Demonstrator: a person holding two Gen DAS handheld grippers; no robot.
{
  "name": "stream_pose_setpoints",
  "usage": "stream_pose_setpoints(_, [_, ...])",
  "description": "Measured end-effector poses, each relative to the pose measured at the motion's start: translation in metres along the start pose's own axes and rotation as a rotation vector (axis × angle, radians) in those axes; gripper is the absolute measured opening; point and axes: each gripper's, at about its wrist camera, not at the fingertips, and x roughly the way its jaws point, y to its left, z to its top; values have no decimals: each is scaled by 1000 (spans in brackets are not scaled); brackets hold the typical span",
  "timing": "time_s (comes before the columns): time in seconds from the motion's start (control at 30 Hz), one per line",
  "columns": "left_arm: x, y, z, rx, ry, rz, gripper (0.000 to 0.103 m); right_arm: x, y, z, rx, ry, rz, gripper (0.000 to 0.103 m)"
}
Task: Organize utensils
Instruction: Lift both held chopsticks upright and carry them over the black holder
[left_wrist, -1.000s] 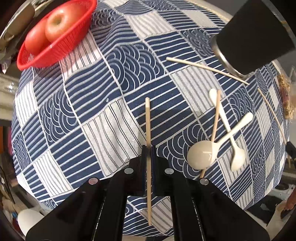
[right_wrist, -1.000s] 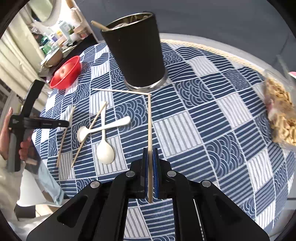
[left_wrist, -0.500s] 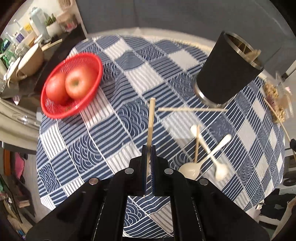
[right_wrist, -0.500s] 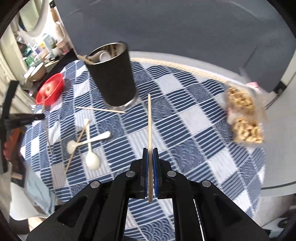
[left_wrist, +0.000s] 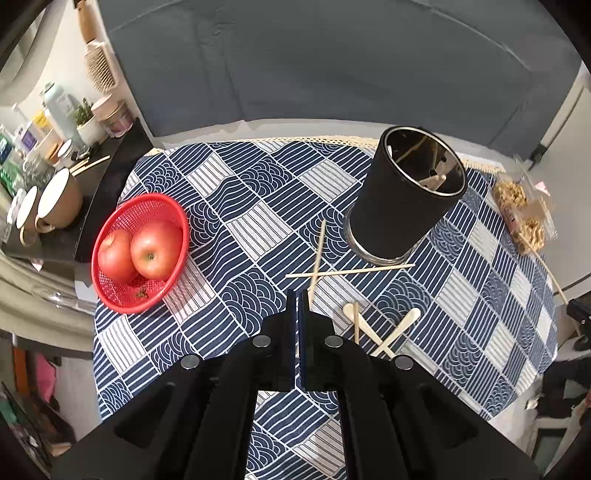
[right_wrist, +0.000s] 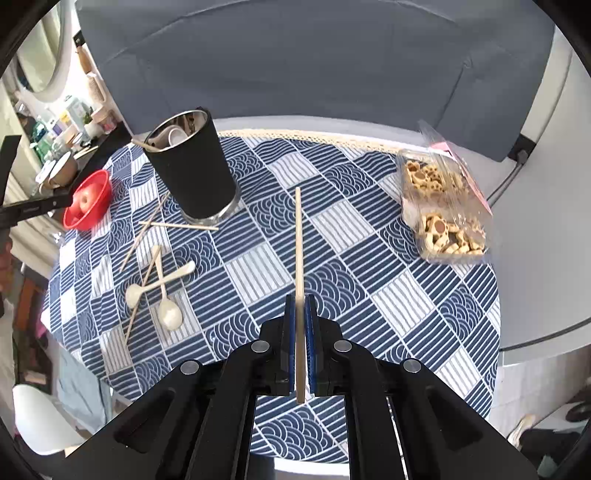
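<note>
My right gripper (right_wrist: 300, 306) is shut on a wooden chopstick (right_wrist: 298, 236) and holds it high above the table, pointing forward. My left gripper (left_wrist: 298, 295) is shut; a second chopstick (left_wrist: 317, 254) sticks out forward beside its right finger, so the grip on it is unclear. The black utensil cup (left_wrist: 402, 206) stands at the back of the table, with utensils inside; it also shows in the right wrist view (right_wrist: 192, 173). Two more chopsticks and two white spoons (right_wrist: 162, 284) lie in front of the cup.
A red basket (left_wrist: 110, 295) with two apples stands at the left table edge. A clear snack box (right_wrist: 443, 206) lies at the right. A dark shelf with cups and bottles (left_wrist: 48, 199) is beyond the left edge. A grey sofa is behind.
Both grippers have risen high above the table, each lifting its chopstick off the cloth. The left chopstick now leans right of the closed fingers.
</note>
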Motion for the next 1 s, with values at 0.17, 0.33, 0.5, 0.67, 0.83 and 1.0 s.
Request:
stream_pose_setpoints(0.17, [15, 1, -5, 8, 36, -29, 1, 3, 1, 1, 19, 10, 8, 5])
stream_pose_setpoints(0.33, [38, 4, -3, 25, 86, -63, 2, 9, 9, 10, 45, 14, 27, 5])
stream_pose_setpoints(0.5, [67, -2, 2, 77, 147, -90, 14, 15, 16, 21, 83, 23, 59, 5])
stream_pose_setpoints(0.67, [93, -11, 8, 113, 196, -107, 26, 18, 19, 29, 129, 33, 87, 5])
stream_pose_setpoints(0.83, [126, -27, 10, 147, 258, -162, 37, 18, 19, 32, 168, 32, 90, 5])
stream_pose_setpoints(1.0, [150, -39, 10, 175, 289, -169, 45, 20, 20, 31, 185, 30, 106, 5])
